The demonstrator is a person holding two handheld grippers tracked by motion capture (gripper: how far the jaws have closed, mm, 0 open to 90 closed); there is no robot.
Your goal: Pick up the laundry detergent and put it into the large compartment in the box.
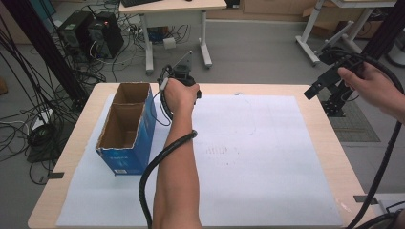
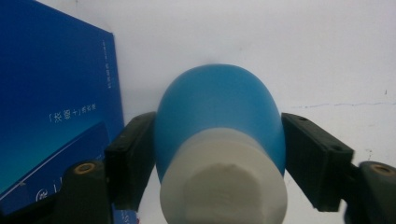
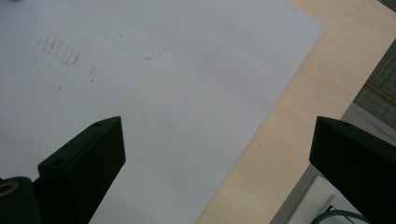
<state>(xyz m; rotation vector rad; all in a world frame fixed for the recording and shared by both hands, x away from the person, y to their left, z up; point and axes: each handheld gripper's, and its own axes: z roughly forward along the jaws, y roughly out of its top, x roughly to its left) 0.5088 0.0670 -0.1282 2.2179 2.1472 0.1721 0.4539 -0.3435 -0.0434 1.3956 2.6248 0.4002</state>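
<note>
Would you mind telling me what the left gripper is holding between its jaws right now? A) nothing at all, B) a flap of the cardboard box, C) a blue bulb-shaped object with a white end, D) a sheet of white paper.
C: in the left gripper view, the left gripper has both jaws pressed against a blue bulb-shaped object with a white end.

I'm working at a wooden table (image 1: pixel 325 143); a white sheet (image 1: pixel 267 162) is covering most of it, a blue box (image 1: pixel 126 125) standing on its left part.

A white sheet (image 1: pixel 267 157) covers most of the wooden worktop (image 1: pixel 329 143). On the floor at far left stand black computer towers (image 1: pixel 90 33) amid tangled cables (image 1: pixel 28 129), and a white-legged desk (image 1: pixel 174 14) stands at far centre.
</note>
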